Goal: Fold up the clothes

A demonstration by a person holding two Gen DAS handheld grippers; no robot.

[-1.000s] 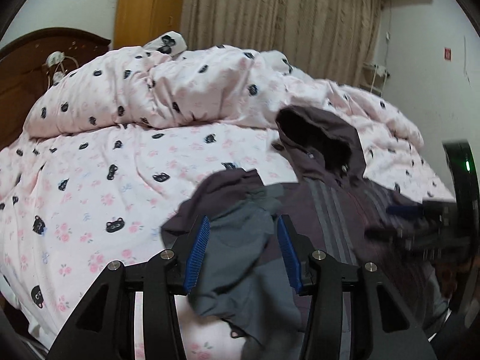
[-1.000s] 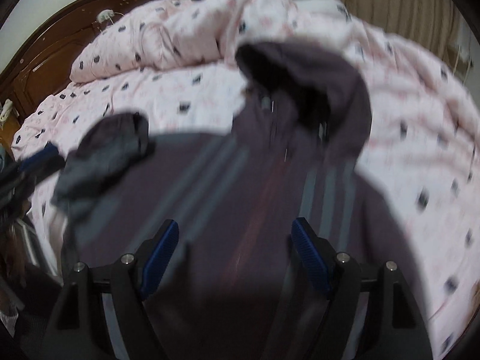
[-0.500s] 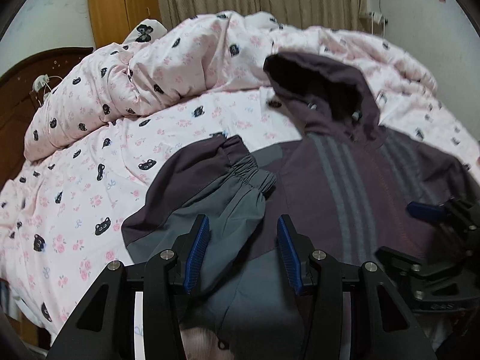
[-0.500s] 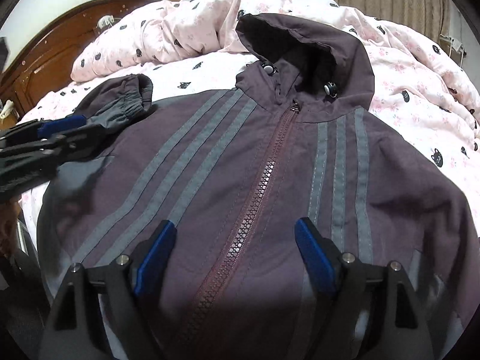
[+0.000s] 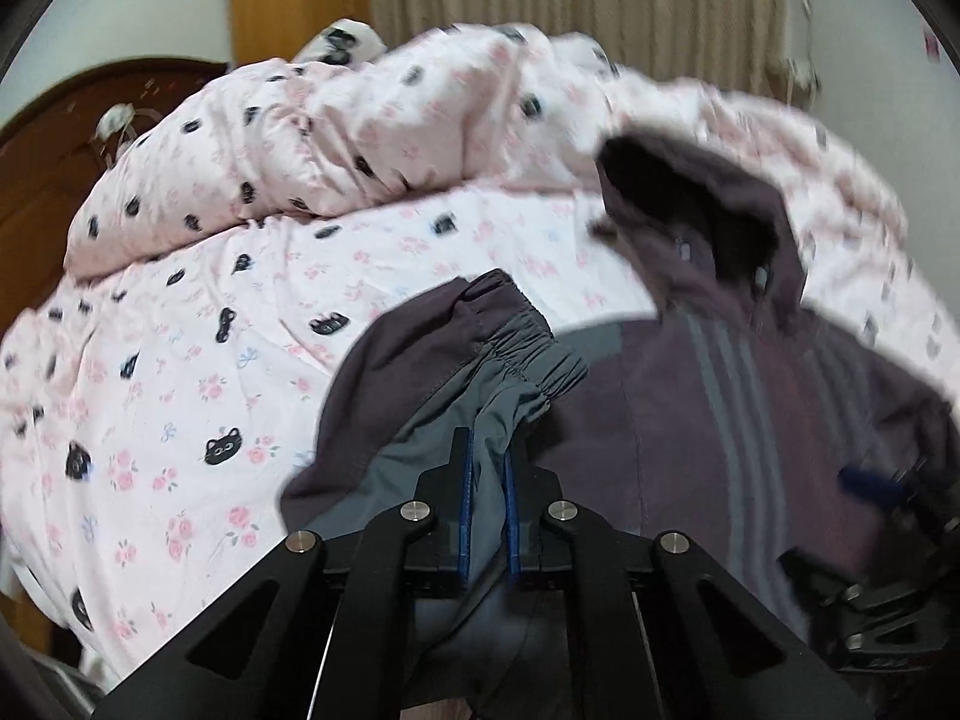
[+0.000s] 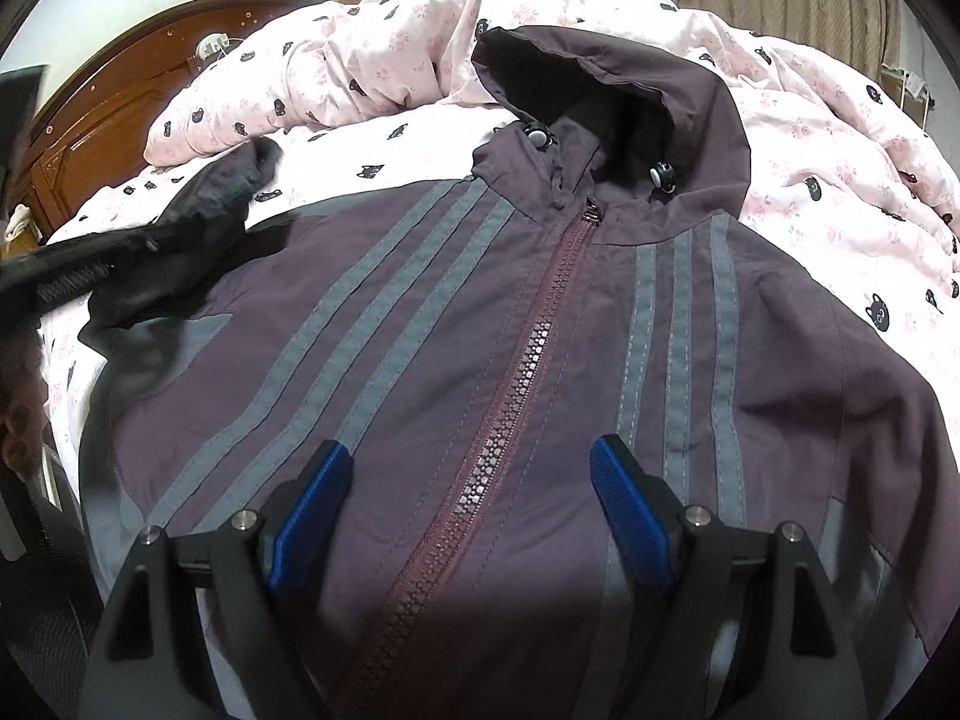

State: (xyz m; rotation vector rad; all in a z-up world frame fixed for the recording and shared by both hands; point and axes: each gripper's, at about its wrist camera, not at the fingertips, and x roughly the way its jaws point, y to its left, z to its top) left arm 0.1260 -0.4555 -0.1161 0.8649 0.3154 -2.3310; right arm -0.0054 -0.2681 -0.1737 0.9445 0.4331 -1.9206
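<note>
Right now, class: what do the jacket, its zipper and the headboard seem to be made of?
Jacket: thin woven synthetic, probably nylon or polyester; matte, finely creased, with an elastic-gathered cuff.
Zipper: chunky moulded teeth, likely plastic, maroon like the tape.
Headboard: dark wood or veneer; glossy reddish-brown finish.

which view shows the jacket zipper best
The right wrist view. The zipper runs in sharp focus down the middle of the jacket, from collar to between the open right gripper fingers. The left wrist view is blurred and shows mainly the sleeve, pinched by the left gripper; no zipper is discernible there.
</note>
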